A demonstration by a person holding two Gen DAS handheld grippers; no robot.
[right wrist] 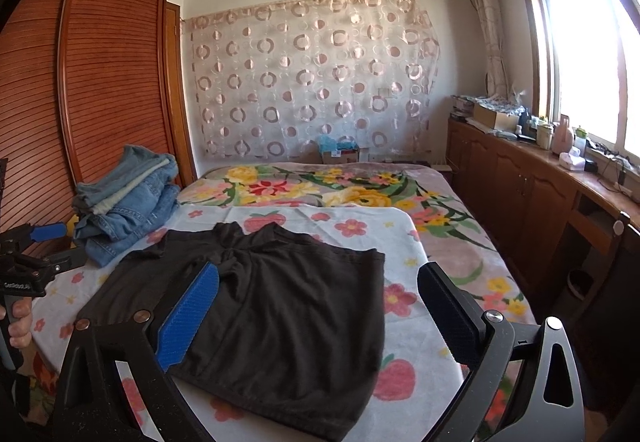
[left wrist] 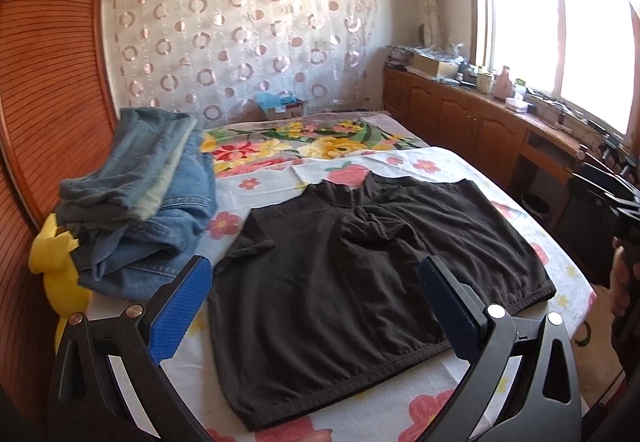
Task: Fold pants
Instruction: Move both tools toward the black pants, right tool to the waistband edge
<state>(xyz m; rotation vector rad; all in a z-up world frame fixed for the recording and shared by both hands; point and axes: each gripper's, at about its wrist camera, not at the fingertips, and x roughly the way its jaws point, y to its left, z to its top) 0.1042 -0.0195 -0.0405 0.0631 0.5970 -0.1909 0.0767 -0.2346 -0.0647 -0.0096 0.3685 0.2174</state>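
A pair of black shorts (left wrist: 340,290) lies spread flat on the flowered bed sheet (left wrist: 272,182), waistband toward me, crotch bunched at the far middle. It also shows in the right wrist view (right wrist: 288,322). My left gripper (left wrist: 316,306) is open and empty, hovering above the shorts' near part. My right gripper (right wrist: 320,310) is open and empty, above the shorts' right half. The left gripper is seen from the side in the right wrist view (right wrist: 44,242), at the bed's left edge.
A pile of folded jeans (left wrist: 148,194) sits at the bed's left, beside a yellow plush toy (left wrist: 60,270). A wooden wardrobe (right wrist: 112,82) stands to the left. A low wooden cabinet (right wrist: 540,198) with clutter runs under the window on the right.
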